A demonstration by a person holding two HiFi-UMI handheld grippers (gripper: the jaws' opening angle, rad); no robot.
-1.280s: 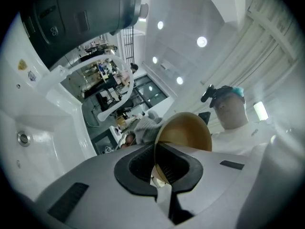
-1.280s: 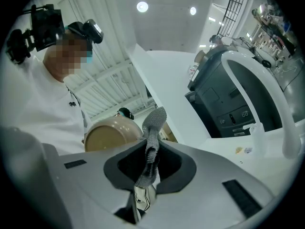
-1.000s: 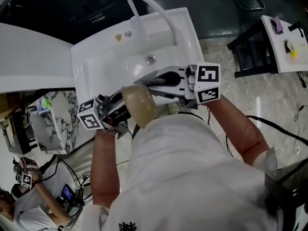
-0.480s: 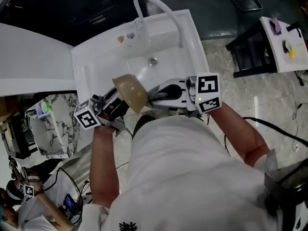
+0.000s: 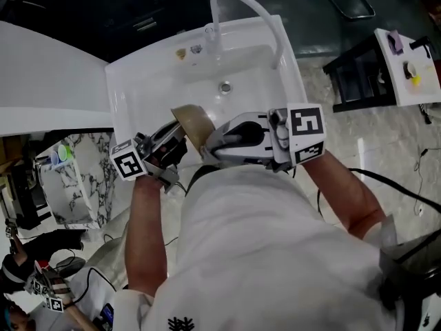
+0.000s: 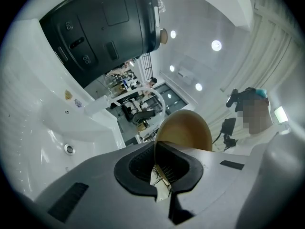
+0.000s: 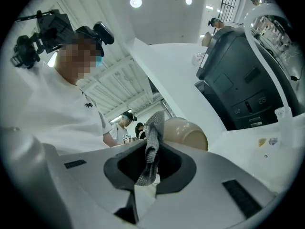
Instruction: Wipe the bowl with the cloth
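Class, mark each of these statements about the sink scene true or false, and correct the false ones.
1. The left gripper clamps the bowl by its rim. True.
2. The right gripper holds a cloth. True.
3. The bowl lies flat in the sink. False: it is held up on edge over the sink.
4. The tap is black. False: it is white.
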